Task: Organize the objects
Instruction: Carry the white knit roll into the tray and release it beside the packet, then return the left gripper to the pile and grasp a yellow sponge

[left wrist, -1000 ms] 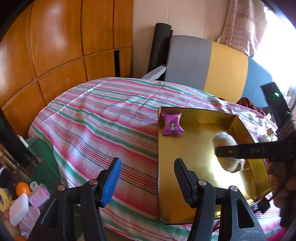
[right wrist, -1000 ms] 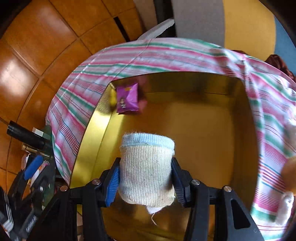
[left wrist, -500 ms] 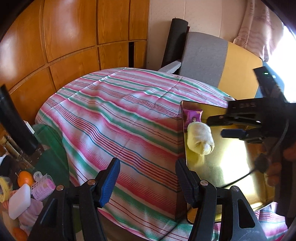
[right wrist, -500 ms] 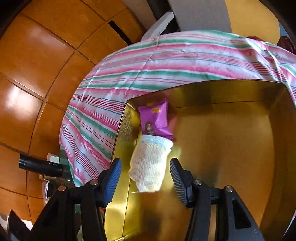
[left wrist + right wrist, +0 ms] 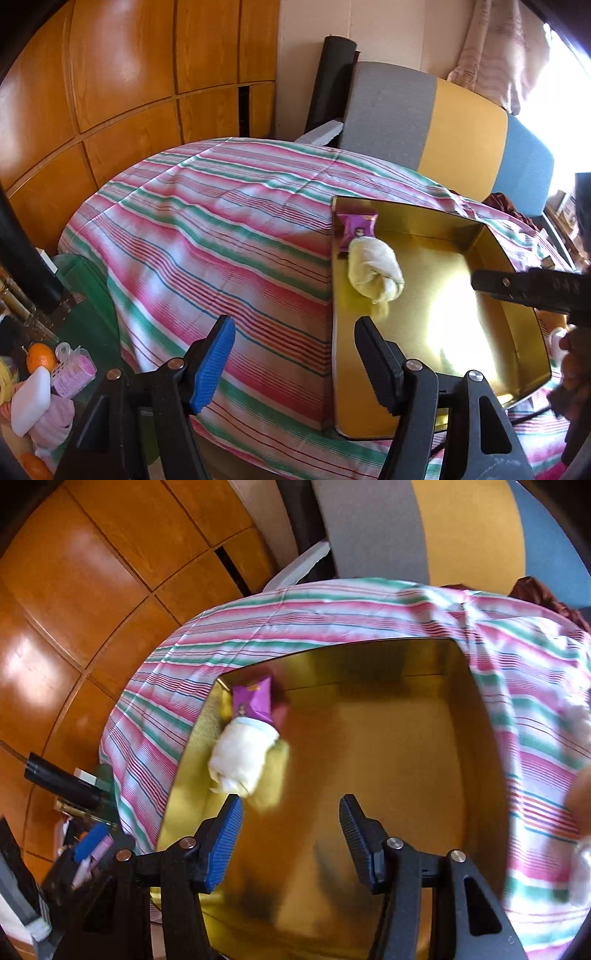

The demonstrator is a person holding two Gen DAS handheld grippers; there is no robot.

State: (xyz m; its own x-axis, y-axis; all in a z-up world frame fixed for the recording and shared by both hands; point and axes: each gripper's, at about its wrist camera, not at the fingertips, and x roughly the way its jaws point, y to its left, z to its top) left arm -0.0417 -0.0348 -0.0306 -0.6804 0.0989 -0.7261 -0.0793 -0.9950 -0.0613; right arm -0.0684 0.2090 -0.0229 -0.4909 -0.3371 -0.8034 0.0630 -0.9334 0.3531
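A gold metal tray sits on the striped tablecloth. In its far left corner lies a purple snack packet, and a rolled cream sock rests against it. My left gripper hovers over the tray's left rim; its jaws are opening with nothing between them. In the right wrist view, my right gripper is open above the tray floor. The sock lies free just ahead of its blue left pad, below the packet.
A grey, yellow and blue chair back stands behind the table, with wooden wall panels to the left. Below the table's left edge are an orange, a white soap bar and pink curlers. A black pole rises at far left.
My right gripper let go of the rolled sock, leaving it in the tray beside the purple packet, then drew back to the right. The left jaws stand a little wider.
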